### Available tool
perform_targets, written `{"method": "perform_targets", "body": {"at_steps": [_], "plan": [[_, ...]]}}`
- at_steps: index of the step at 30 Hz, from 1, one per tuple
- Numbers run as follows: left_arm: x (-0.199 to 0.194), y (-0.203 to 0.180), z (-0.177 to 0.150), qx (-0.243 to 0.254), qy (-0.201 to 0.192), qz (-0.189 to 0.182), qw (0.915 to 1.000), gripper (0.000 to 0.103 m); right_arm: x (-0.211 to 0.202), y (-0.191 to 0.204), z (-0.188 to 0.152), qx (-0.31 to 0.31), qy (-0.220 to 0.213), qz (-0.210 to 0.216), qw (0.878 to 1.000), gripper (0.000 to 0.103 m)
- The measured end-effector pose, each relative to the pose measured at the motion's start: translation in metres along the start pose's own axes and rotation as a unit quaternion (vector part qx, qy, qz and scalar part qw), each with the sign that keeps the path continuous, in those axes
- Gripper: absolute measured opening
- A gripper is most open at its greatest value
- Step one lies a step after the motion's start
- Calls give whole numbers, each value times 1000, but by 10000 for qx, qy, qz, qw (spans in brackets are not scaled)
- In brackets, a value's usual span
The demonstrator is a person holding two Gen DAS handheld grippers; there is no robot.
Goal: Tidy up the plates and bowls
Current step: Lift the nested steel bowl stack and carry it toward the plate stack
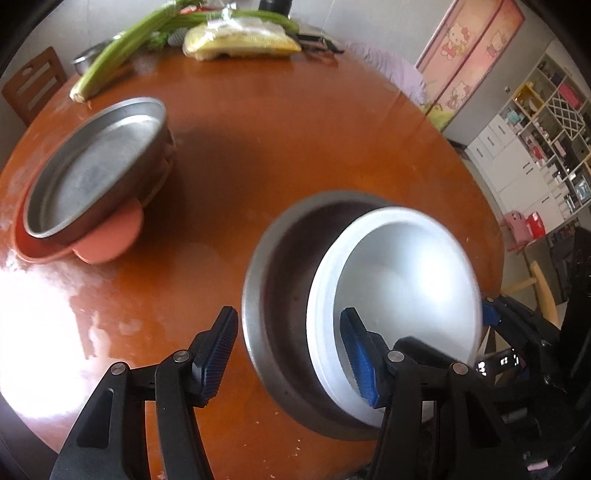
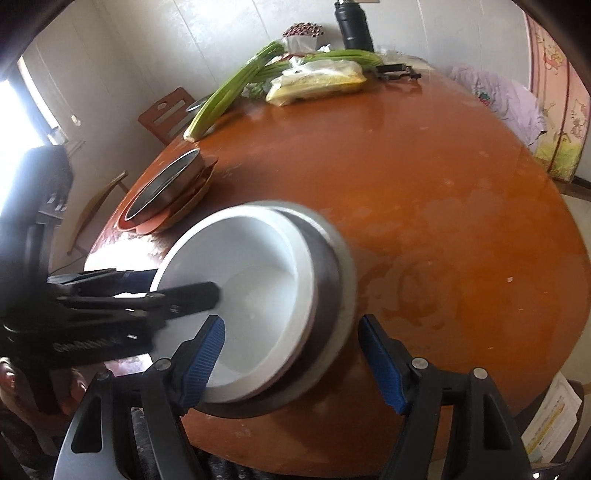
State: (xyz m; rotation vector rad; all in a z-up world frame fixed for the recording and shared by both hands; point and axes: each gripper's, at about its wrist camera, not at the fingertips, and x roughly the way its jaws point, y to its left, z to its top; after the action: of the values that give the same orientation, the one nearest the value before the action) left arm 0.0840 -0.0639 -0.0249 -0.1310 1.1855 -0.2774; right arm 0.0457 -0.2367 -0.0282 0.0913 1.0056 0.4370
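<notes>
A white bowl (image 1: 402,280) sits off-centre inside a larger steel bowl (image 1: 280,258) at the near side of the round wooden table (image 1: 295,129). My left gripper (image 1: 289,312) is open and straddles the bowls' left rims, with one finger inside the white bowl and the other outside the steel one. Over the opposite rims of the white bowl (image 2: 251,280) and steel bowl (image 2: 332,295), my right gripper (image 2: 291,320) stands open in the same way. A steel pan (image 1: 92,173) rests on orange plates (image 1: 110,243) at the left.
Celery stalks (image 2: 229,92), a yellow food bag (image 2: 317,83) and a black bottle (image 2: 352,26) lie at the table's far edge. A wooden chair (image 1: 33,85) stands beyond the left rim. Shelves (image 1: 546,129) line the right wall.
</notes>
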Motion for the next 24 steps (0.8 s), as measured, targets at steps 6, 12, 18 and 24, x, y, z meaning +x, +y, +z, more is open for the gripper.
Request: {"method": "perform_targets", "body": {"at_steps": [6,12,18,24], "plan": [[2,0,2,-106,-38,-229,9997,50,0,18,-1,-338,-81,-120,9993,72],[-4,10,5,-180,-167,-88,9997,50,7,27,6,-355,-70,-114,9993,70],[-25,36,19,-369,-467,-111,9982,51,8,49,29,-555,-153,-24,9983,70],[-63,73,45,-500,-926,-7,9944,51,9,89,69,-949,-327,106,9949,70]]}}
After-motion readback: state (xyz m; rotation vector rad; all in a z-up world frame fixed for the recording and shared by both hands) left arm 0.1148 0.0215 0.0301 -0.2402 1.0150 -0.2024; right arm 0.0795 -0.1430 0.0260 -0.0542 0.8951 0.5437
